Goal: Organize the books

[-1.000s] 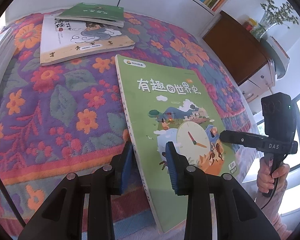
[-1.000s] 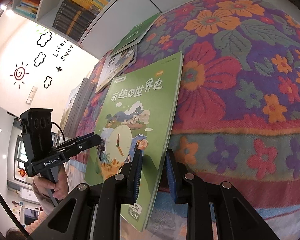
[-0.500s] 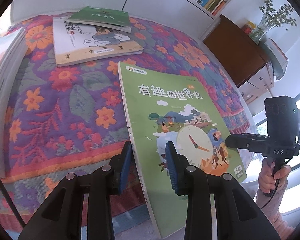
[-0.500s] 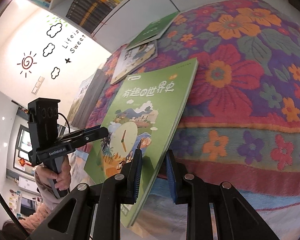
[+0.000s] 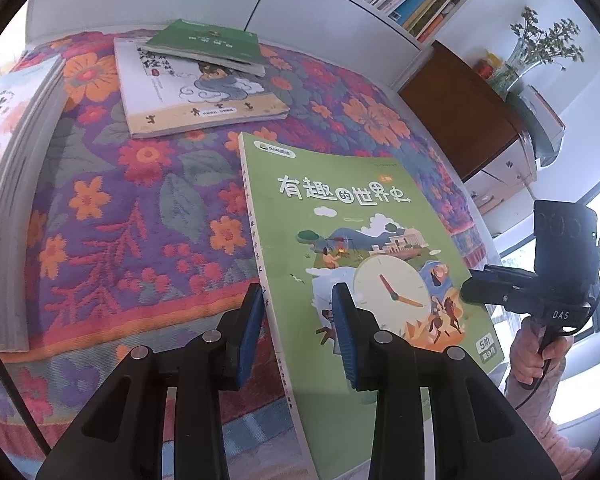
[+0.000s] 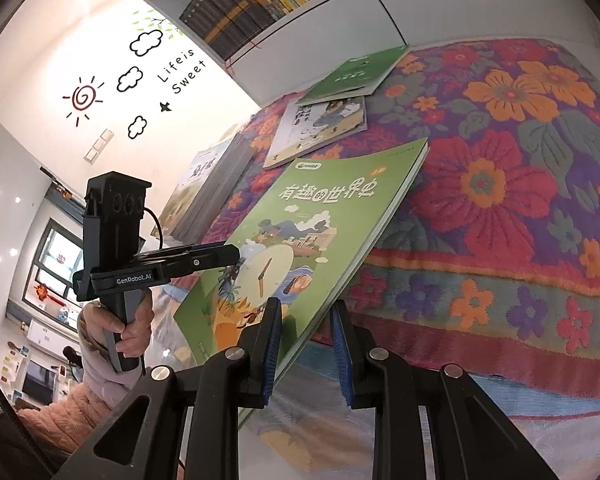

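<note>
Both tools, left tool (image 5: pixel 298 332) and right tool (image 6: pixel 306 350), grip the green book (image 5: pixel 364 264) by its near corners, lifted over the bed's (image 5: pixel 140 216) edge. Next, I judge: carry it level onto the stack (image 5: pixel 204 80).

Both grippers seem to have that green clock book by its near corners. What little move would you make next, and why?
Probably lift it a bit higher, level. The left gripper and right gripper each pinch a near edge of the green book, but its far edge seems to rest on the flowered cloth, short of the other books.
</note>
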`<action>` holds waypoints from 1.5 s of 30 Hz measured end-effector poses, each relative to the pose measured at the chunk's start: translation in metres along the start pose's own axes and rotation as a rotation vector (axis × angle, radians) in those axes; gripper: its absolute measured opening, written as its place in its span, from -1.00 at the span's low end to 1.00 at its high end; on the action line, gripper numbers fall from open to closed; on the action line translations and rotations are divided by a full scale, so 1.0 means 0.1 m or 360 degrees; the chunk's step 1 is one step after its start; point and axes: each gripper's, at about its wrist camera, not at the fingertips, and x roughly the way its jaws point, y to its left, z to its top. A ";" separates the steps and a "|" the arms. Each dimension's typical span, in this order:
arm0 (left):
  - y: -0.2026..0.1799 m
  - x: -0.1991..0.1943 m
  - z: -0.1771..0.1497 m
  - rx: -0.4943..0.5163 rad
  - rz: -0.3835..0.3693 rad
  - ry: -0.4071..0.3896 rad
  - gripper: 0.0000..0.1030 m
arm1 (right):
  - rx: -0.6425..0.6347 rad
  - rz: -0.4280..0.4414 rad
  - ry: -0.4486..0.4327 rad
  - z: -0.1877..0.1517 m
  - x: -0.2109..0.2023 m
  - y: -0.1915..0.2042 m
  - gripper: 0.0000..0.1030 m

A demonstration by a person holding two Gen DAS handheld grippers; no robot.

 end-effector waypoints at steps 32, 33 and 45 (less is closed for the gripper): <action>0.81 -1.66 0.55 0.0031 0.0306 -0.0371 -0.35 | -0.0373 0.0068 -0.0052 1.00 0.62 1.49 -0.51; 0.89 -1.72 0.56 0.0025 0.0324 -0.0388 -0.35 | -0.0391 0.0070 -0.0040 1.05 0.71 1.56 -0.51; 1.91 -1.82 0.45 -0.0165 0.0440 -0.0410 -0.35 | -0.0410 0.0172 0.0142 1.41 1.91 1.96 -0.50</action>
